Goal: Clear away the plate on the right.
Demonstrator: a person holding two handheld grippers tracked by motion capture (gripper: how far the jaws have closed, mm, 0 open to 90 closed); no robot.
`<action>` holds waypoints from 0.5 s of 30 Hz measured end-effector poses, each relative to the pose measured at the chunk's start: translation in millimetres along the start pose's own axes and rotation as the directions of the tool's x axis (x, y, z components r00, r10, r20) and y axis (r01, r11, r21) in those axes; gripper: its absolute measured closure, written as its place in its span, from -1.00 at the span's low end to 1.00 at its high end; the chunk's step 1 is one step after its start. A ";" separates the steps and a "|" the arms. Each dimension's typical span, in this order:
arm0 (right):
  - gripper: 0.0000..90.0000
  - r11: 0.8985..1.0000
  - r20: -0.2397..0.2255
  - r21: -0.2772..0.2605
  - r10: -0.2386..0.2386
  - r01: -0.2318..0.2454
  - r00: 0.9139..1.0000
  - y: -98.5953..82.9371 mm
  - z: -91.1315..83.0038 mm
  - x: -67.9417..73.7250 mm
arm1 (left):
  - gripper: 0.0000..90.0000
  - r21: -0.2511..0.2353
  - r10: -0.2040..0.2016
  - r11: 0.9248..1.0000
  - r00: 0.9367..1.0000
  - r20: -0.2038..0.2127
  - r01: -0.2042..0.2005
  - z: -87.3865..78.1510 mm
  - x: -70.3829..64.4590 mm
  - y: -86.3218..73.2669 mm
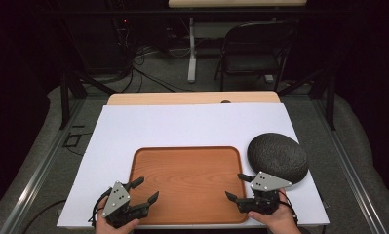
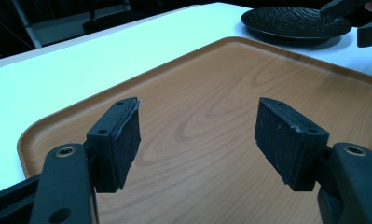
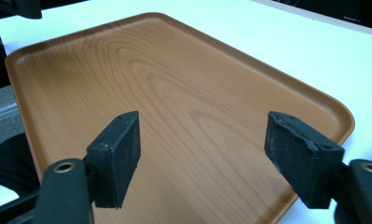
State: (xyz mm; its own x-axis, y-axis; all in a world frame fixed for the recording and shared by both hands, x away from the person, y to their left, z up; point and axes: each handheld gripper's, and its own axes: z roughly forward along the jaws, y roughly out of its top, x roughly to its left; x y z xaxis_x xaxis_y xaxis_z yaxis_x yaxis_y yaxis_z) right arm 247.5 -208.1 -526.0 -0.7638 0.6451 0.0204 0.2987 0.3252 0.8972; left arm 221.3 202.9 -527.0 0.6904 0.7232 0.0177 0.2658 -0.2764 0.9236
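— Tray [image 1: 187, 180] is seen flat on the white sheet [image 1: 182, 126], at the near middle of the table. What is held over its left corner?

— Left gripper [image 1: 142, 191] is held there by a hand [image 1: 109, 225], over the tray's near-left corner. Its jaws are spread wide, and nothing is gripped between them. In the left gripper view only bare wood grain is seen between the pads [image 2: 127, 140].

— And further right?

— Right gripper [image 1: 238, 186] is held by the other hand [image 1: 275, 220] over the near-right corner. Its jaws are parted as well, with nothing clasped; in the right gripper view the tray [image 3: 183, 93] is seen through the gap.

— And past that?

— Plate [image 1: 278, 157], dark and textured, is laid on the sheet just beside the tray's right edge, behind the right gripper. Whether tray and plate touch cannot be told.
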 end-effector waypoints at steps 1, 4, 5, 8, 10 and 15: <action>-0.36 1.000 -0.004 -0.004 0.000 0.000 1.000 0.2 -0.3 -0.2 | -0.30 0.001 0.000 1.000 1.000 0.002 0.000 -0.1 0.3 -0.2; -0.33 1.000 -0.012 -0.024 0.004 -0.005 1.000 0.9 -1.2 -1.4 | -0.30 0.000 -0.002 1.000 1.000 0.003 0.002 -0.5 0.5 -0.3; -0.31 1.000 -0.009 -0.023 0.001 -0.001 1.000 0.9 -1.5 -1.8 | -0.30 0.001 -0.004 1.000 1.000 0.003 0.004 -0.8 0.8 -0.3; -0.29 1.000 -0.003 -0.031 0.003 -0.003 1.000 0.8 -1.8 -2.7 | -0.30 0.006 -0.004 1.000 1.000 0.004 0.004 -1.3 1.3 -0.8; -0.29 0.999 0.007 -0.044 0.002 -0.002 1.000 1.2 -1.8 -4.1 | -0.30 0.004 -0.012 1.000 1.000 0.005 0.012 -1.8 1.0 -1.2; -0.29 0.998 0.012 -0.056 -0.005 0.006 1.000 2.4 -2.8 -5.2 | -0.30 0.007 -0.009 1.000 1.000 0.004 0.009 -2.9 1.6 -1.3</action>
State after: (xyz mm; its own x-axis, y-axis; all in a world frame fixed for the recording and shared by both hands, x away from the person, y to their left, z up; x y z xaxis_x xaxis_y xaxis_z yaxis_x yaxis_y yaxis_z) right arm 250.6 -212.6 -522.7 -0.7584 0.6517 0.0105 0.2618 0.2899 0.9205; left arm 220.2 206.3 -527.1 0.6903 0.7235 0.0078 0.2768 -0.2741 0.9210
